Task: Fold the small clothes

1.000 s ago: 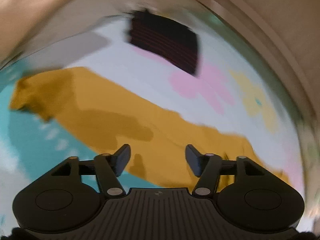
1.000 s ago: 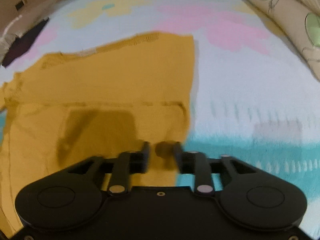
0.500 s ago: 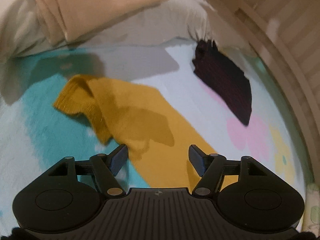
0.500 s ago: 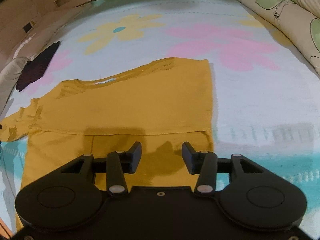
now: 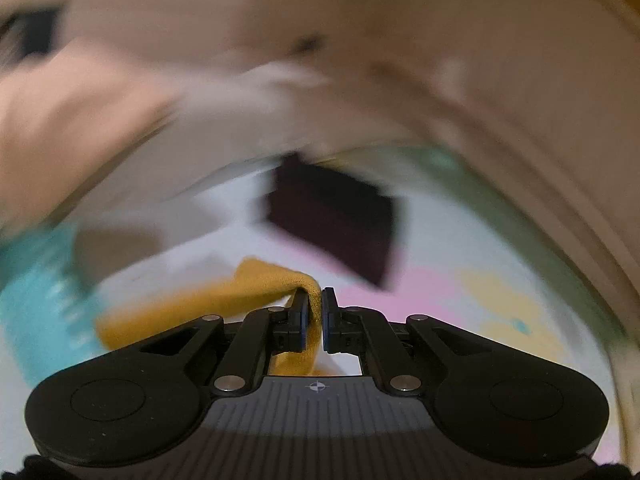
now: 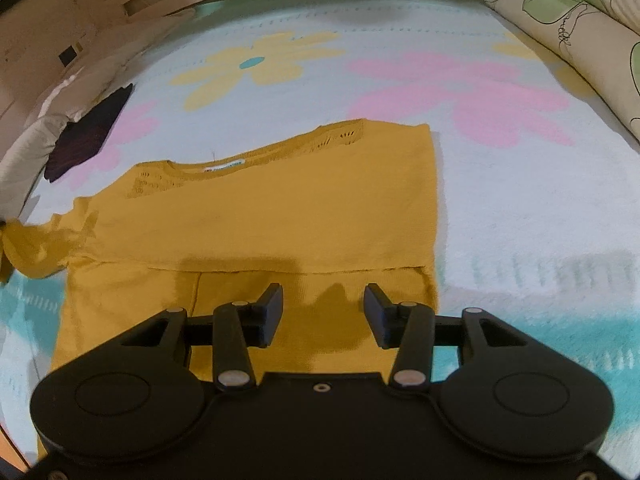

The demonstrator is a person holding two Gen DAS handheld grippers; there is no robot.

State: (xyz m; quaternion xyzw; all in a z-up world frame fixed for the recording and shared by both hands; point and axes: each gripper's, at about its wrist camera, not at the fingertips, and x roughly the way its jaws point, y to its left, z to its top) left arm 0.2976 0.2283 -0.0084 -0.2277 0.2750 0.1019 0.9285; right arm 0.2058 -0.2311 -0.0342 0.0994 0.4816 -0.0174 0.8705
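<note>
Two tools, two different states. The left tool (image 5: 315, 312) is pinched down on a bunched edge of the yellow sweater (image 5: 224, 300), which looks like its sleeve, lifted off the bed sheet (image 5: 460, 248). The right tool (image 6: 323, 312) hangs with its jaws wide and nothing between them, low over the sweater's (image 6: 280, 208) folded lower part.

The grip looks thin: only a narrow ridge of knit sits between the left fingers (image 5: 301, 312), so a quick pull across could slip it free, or drag the body and spoil the fold already lying flat. With the right tool not pressing anything down, nothing anchors the cloth.

The left view is smeared with motion blur and shows only the pinch and a dark folded garment (image 5: 332, 224) beyond. The right view alone shows the whole sweater spread on the flowered sheet, neck label away from the camera, one side folded straight, the sleeve trailing off left.
</note>
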